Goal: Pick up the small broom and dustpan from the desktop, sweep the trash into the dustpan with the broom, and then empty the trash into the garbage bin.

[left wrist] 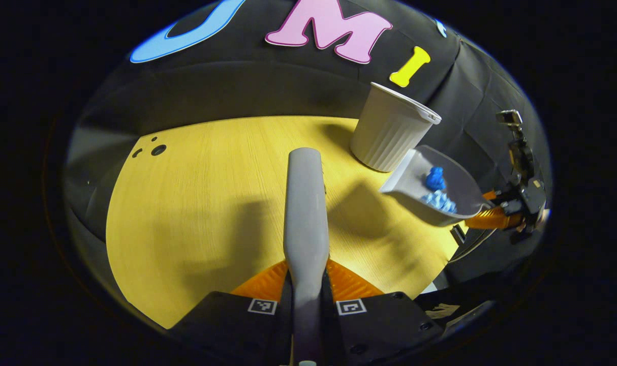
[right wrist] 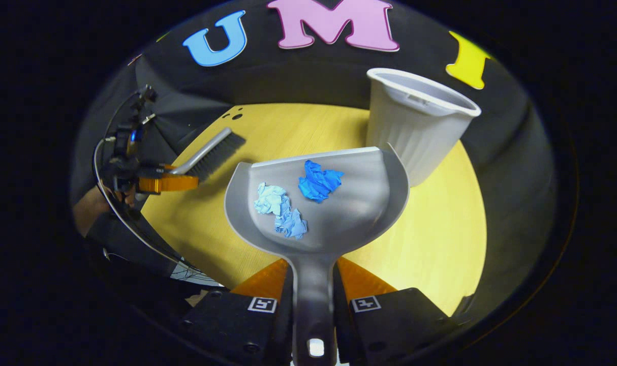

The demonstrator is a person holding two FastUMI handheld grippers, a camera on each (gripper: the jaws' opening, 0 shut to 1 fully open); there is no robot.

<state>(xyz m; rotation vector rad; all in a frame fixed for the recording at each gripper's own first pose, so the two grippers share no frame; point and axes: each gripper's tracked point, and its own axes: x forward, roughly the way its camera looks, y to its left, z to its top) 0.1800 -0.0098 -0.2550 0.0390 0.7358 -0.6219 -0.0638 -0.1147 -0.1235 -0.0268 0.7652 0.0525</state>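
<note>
Grey broom handle is sitting clamped in the left claw, reaching over the yellow wooden surface; the dustpan is hanging beside the white garbage bin. In the right gripper view, the right claw is gripping the dustpan's handle, three crumpled blue paper scraps lying inside, its front edge near the bin.

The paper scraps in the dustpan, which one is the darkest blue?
The scrap lying alone nearest the dustpan's front edge, toward the bin. The other two are paler and touch each other.
</note>
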